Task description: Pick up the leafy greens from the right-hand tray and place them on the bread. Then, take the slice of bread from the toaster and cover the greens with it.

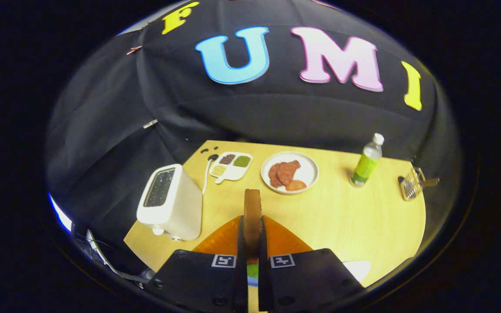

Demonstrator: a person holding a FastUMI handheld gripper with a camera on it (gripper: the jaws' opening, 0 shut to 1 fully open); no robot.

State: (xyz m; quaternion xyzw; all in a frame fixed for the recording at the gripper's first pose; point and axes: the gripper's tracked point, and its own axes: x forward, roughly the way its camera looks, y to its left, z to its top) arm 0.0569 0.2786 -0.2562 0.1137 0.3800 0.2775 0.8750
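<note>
Gripper view: at the far left of the wooden surface (355, 217) stands a white toaster (170, 202), its dark slots facing up, with a white cord running from behind it toward the back edge. Just beyond the toaster lies a small white divided tray (231, 166) holding dark, pale and green fillings in separate compartments. Next along, near the middle of the surface, sits a round white plate (289, 172) with reddish-brown meat slices and an orange piece on it. In front of the plate, the gripper (252, 241) is closed on a slice of bread (252, 213), which stands upright on edge, pinched between both black fingers and rising ahead of them. Under and just ahead of the fingers lies an orange mat or tray (281, 239); a bit of green (252, 271) shows low down in the gap between the fingers, though whether that is the leafy greens cannot be told. Farther right stands a clear bottle (367, 161) with a green label and white cap, upright, and near the right edge lies a small wire basket (411, 183).
</note>
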